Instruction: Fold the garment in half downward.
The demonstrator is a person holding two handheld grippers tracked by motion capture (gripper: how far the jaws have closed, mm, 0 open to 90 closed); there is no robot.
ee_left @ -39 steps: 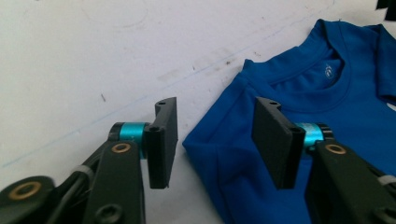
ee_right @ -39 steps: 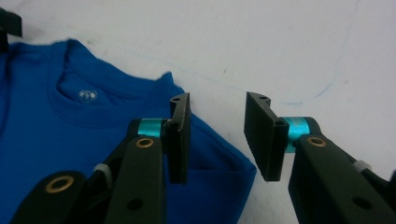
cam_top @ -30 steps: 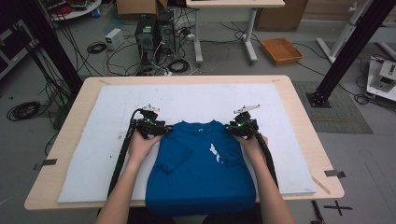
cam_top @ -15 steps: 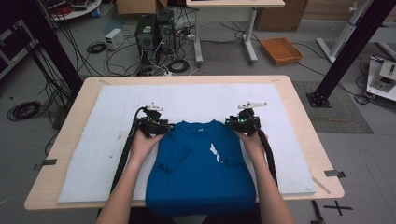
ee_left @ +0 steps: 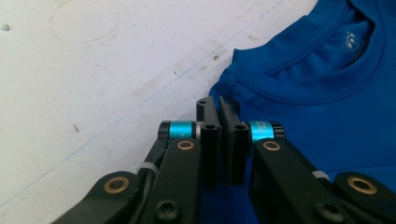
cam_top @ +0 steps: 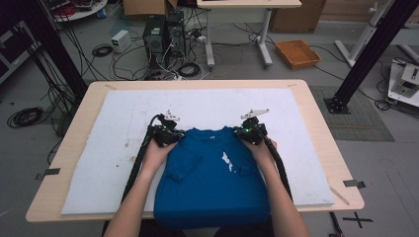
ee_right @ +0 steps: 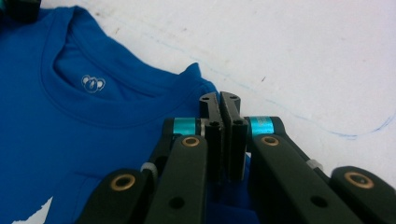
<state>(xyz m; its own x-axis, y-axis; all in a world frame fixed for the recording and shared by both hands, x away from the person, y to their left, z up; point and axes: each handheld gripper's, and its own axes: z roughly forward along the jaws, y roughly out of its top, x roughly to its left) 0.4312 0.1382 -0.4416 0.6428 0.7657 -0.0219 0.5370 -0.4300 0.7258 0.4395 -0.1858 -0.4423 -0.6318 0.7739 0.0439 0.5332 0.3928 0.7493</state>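
- The left hand-held gripper (ee_left: 218,105) has just been closing, and now its jaws are pinched tight on the left shoulder of the blue shirt (cam_top: 212,177); cloth sits between them.
- The right hand-held gripper (ee_right: 219,100) has just been closing too, and its jaws are pinched on the right shoulder of the same shirt.
- The shirt lies flat just in front of the person, on the white mat (cam_top: 113,148) that covers the bench (cam_top: 316,123), with its neck pointing away and its bottom edge hanging over the near side.
- To do this step well, the person should probably lift both shoulders together and at the same height, so the shirt stays straight. Both pinches should hold the whole thickness of cloth, or a layer may slip out.
- The gripper views show the neck hole and a tiny white label mark (ee_right: 92,84) inside the collar, just beside the jaws.
- The high view shows both sleeves folded in and a white print (cam_top: 228,162) on the chest.
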